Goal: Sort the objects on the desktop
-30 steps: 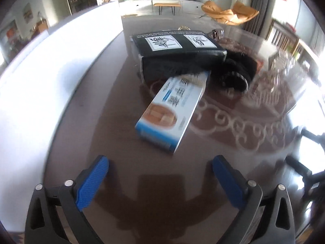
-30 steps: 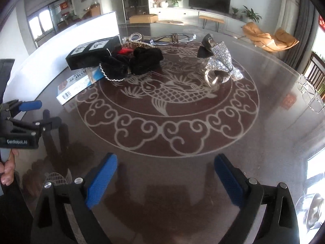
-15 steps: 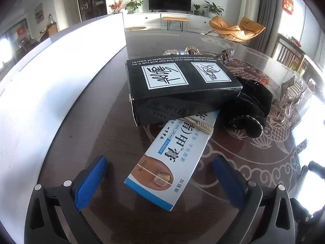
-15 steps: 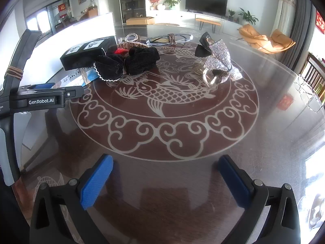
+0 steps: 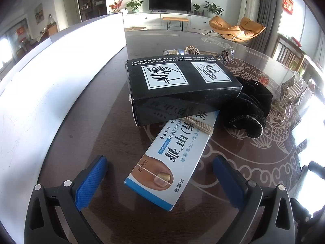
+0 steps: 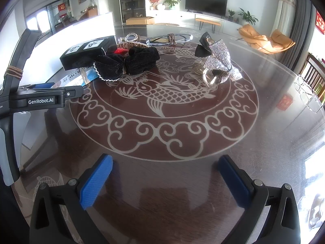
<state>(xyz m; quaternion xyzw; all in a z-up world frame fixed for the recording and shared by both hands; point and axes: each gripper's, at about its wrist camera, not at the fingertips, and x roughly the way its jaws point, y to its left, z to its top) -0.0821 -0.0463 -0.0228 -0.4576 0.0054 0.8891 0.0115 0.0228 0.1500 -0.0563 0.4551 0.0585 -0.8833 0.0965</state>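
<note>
White panel: a white panel (image 5: 61, 77) stands along the left edge of the surface (image 5: 91, 122), leftmost in the left wrist view.
Left gripper: left gripper (image 5: 160, 181) has its fingers (image 5: 91, 183) spread wide, nothing pressed between them, angled down toward the surface.
Cream box: the toe nail cream box (image 5: 174, 158) lies flat just ahead of the left fingers, its near end reaching in between them without touching either pad.
Long axis: runs from near-left to far-right, skewed across the finger line; the far end is tucked under the black box (image 5: 180, 85), which rests on it.
Scrunchie: a black velvet scrunchie (image 5: 249, 111) lies touching the right side of the boxes.
Right gripper: right gripper (image 6: 164, 181) is likewise wide, empty, over bare surface, well apart from every item.
Far right items: a rhinestone bow clip (image 6: 221, 61) sits farther off.
Nearer hand: the left, clearly.
Judgement: the coming grasp likely needs a wrist turn to square the fingers with the box's narrow width, and the pull risks dragging the black box.
</note>
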